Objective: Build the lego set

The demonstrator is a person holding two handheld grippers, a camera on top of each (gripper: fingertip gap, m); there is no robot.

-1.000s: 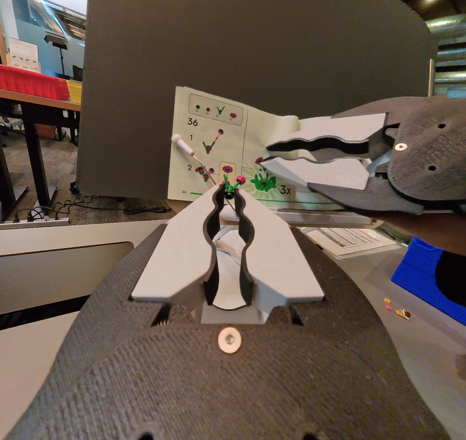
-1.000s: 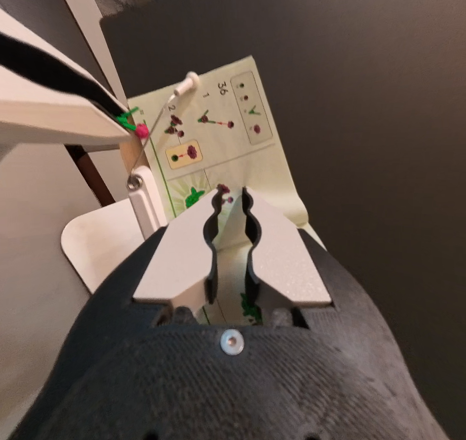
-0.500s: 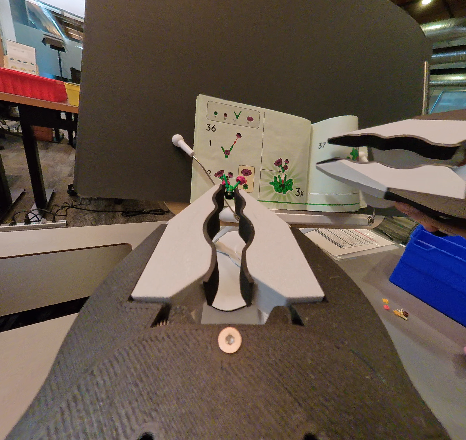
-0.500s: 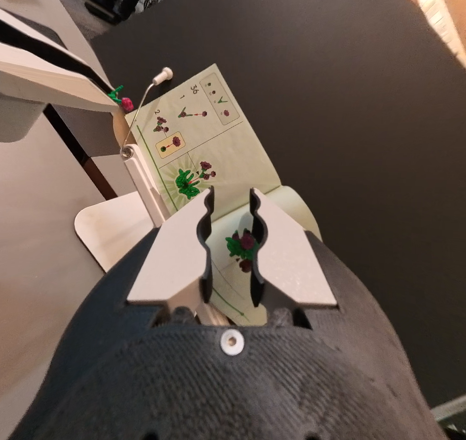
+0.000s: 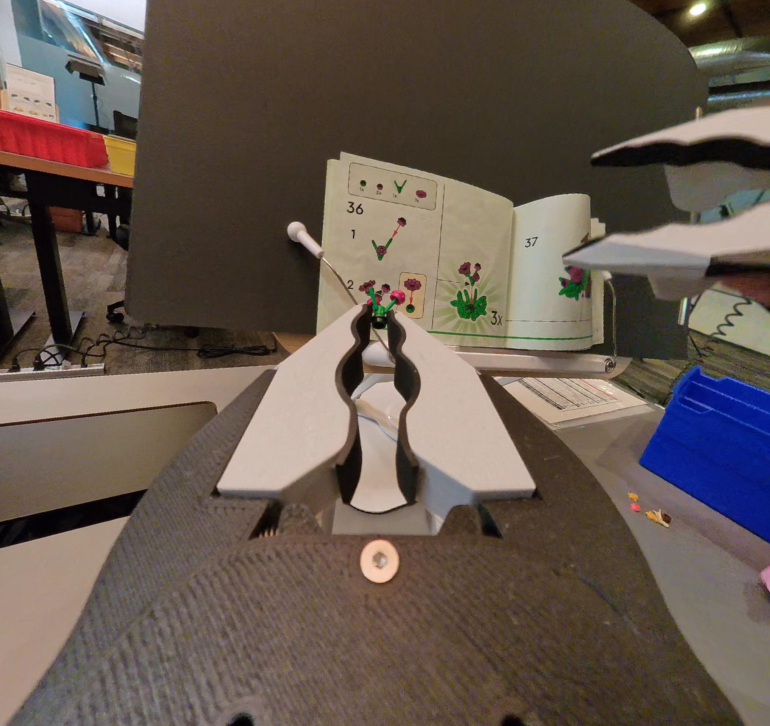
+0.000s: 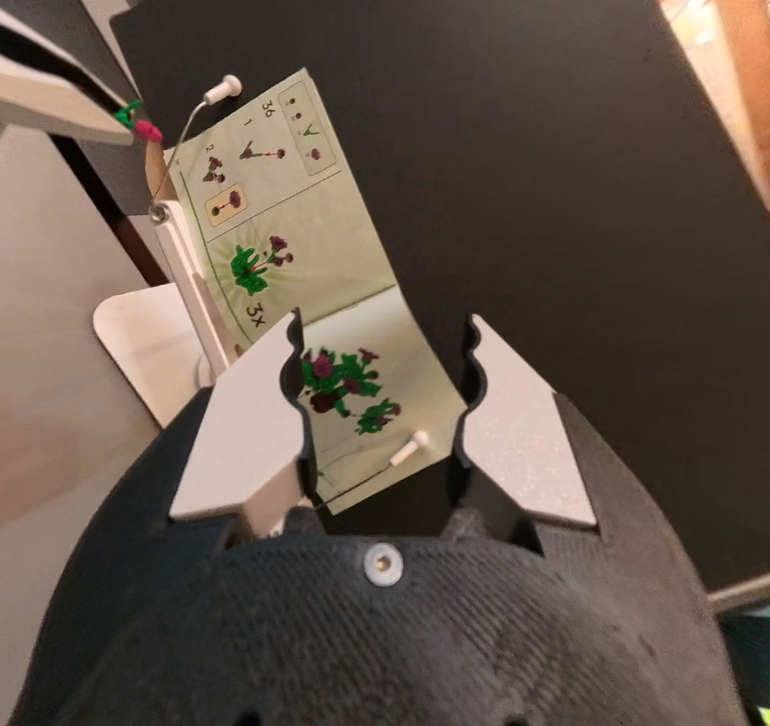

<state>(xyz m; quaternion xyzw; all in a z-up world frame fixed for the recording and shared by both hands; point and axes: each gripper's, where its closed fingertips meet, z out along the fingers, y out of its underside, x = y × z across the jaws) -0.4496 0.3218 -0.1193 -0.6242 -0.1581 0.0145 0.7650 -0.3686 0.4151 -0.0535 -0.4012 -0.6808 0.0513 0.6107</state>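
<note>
My left gripper is shut on a small lego flower stem: a green forked stem with magenta blooms on a black base, held upright at the fingertips. It shows in the right wrist view too, at the tip of the left gripper. My right gripper is open wide and empty, facing the open instruction booklet. In the left wrist view the right gripper hovers at the right, in front of the booklet, which stands on a white holder.
A dark divider panel stands behind the booklet. A blue bin sits at the right, with a few tiny loose pieces on the grey table beside it. A printed sheet lies under the holder.
My right gripper has drawn back to the right from the booklet and opened wide. The booklet's right-hand page now shows. My left gripper has held still with the flower stem.
</note>
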